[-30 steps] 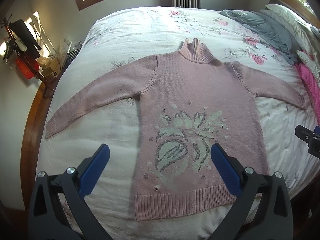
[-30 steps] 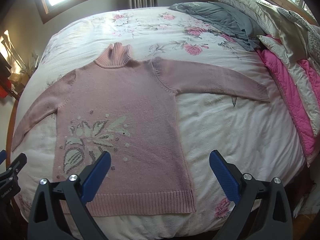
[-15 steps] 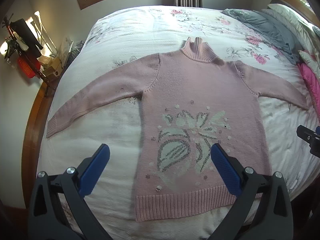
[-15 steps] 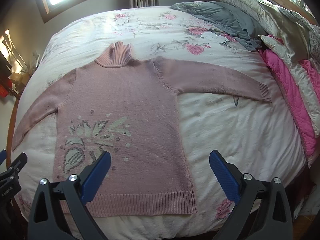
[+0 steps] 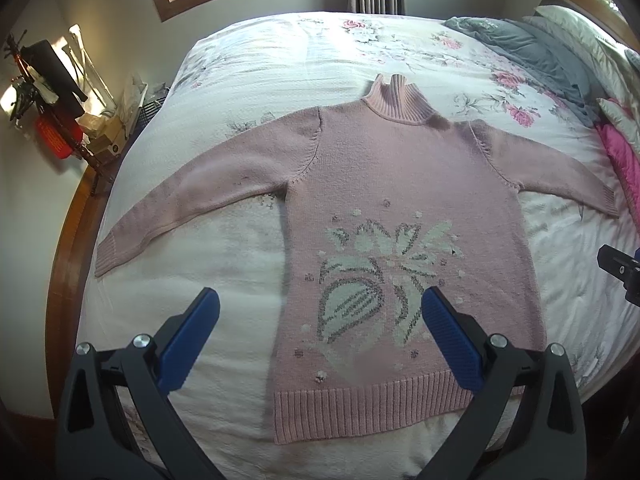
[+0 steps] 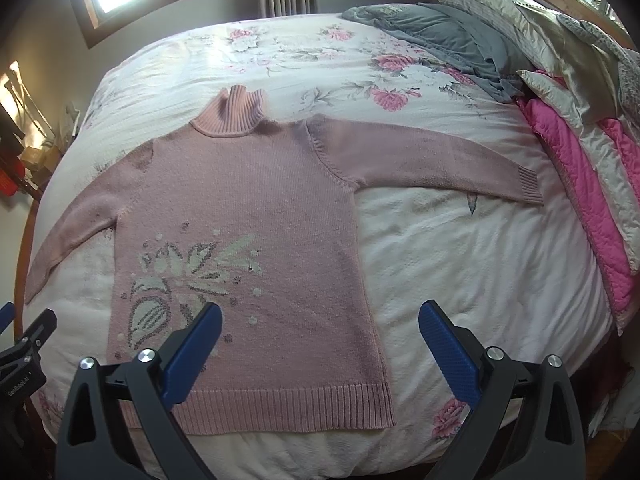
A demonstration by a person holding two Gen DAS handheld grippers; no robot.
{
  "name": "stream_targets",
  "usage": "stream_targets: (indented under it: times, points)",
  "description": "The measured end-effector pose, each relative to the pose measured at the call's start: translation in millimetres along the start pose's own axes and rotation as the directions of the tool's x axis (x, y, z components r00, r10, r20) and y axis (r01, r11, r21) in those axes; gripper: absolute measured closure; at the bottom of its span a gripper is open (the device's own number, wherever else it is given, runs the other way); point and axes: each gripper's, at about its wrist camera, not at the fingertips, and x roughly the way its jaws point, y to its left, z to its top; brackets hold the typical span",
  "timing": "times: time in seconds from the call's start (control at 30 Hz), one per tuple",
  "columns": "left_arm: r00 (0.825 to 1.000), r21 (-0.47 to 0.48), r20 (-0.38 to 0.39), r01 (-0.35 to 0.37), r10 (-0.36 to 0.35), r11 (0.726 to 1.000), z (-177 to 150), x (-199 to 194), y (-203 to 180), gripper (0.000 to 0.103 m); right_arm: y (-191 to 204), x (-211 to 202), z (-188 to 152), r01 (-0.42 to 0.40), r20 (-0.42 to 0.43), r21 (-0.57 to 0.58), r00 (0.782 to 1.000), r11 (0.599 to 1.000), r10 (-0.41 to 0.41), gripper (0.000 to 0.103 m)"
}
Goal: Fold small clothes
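A pink turtleneck sweater (image 5: pixel 400 184) with a pale flower pattern lies flat and face up on the bed, both sleeves spread out, hem toward me. The same sweater (image 6: pixel 248 200) fills the left half of the right wrist view. My left gripper (image 5: pixel 320 312) hovers open above the sweater's lower left side, holding nothing. My right gripper (image 6: pixel 320 324) hovers open over the sweater's lower right edge, also holding nothing. A bit of the right gripper (image 5: pixel 620 270) shows at the left view's right edge, and the left gripper's tip (image 6: pixel 28 344) at the right view's left edge.
The bed has a white floral bedspread (image 6: pixel 460 264) and a wooden frame (image 5: pixel 66 240). A grey garment (image 6: pixel 444 36), pillows (image 6: pixel 516 12) and a pink quilt (image 6: pixel 576 184) pile up along the right side. A cluttered stand (image 5: pixel 52 112) sits left of the bed.
Both views have shifted slightly: the sweater sits a little further right and up in the left view. Both grippers stay open.
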Motion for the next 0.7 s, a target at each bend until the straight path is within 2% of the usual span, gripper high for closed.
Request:
stream_targets:
  times: [0.7]
  points:
    - [1.0,0.003,-0.006,-0.006,0.006,1.0,-3.9,1.1,3.3,0.003,0.0,0.3,-0.6,0.001,-0.005,-0.002,1.0,1.0,-0.001,0.004]
